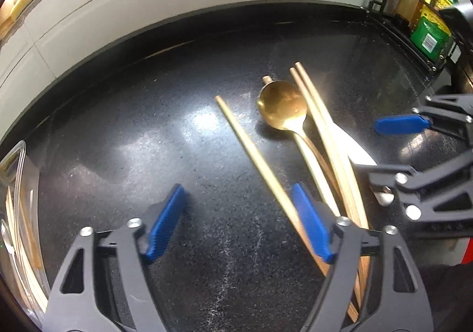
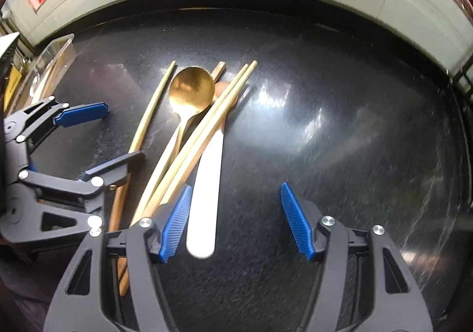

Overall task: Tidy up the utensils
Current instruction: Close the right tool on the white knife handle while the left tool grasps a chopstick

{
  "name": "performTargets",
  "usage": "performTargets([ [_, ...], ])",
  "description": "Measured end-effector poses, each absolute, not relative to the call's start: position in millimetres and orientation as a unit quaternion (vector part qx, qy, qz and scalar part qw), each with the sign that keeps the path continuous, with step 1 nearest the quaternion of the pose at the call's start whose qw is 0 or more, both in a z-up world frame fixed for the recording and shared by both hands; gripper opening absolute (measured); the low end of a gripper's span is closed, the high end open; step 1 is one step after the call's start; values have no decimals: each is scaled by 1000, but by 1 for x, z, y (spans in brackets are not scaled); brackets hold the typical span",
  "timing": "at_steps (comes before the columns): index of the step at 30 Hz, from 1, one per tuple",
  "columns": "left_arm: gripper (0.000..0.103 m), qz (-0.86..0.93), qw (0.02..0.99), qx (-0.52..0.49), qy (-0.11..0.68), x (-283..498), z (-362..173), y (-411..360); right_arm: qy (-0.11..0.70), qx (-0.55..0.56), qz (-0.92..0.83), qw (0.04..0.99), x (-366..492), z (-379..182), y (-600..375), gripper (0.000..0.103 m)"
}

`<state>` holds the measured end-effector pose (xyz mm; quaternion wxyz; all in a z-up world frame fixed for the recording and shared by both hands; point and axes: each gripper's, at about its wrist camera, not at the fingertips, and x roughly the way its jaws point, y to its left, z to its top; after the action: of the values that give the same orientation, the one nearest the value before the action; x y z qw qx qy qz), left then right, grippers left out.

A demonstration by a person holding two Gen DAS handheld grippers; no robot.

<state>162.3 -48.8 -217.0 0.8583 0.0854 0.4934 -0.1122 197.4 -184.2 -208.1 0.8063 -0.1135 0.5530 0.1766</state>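
Here, utensils heaped loose on worktop (image 2: 340, 154).
Both claws, left claw (image 1: 236, 222) and right claw (image 2: 233, 222), spread wide, empty, flanking chopsticks (image 2: 207, 125) and gold spoon (image 2: 190, 92) for pickup.

Gold spoon (image 2: 191, 89) lies bowl-up on my counter, handle toward me. Chopstick pair (image 2: 207, 122) crosses over a white-handled utensil (image 2: 207, 184). Lone chopstick (image 2: 150, 113) lies just left of the spoon.
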Motion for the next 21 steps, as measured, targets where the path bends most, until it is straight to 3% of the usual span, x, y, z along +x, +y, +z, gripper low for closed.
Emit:
performTargets([
  [2,56,-118,859,88,490,165,-216,-52,547,-117,179,809,202,-208,-184,48],
  [4,47,-128,858,92,489,165,-216,-56,546,-115,180,810,205,-206,-187,19],
  [8,14,-148,850,99,495,164,-213,-67,552,-103,175,809,210,-206,-188,18],
  [10,6,-155,846,97,501,167,-213,-75,555,-95,175,808,210,-205,-192,16],
  [16,5,-129,842,78,517,171,-206,-68,553,-51,151,818,206,-188,-214,16],
  [21,6,-93,869,59,482,168,-169,-53,490,-78,129,859,185,-142,-221,16],
])
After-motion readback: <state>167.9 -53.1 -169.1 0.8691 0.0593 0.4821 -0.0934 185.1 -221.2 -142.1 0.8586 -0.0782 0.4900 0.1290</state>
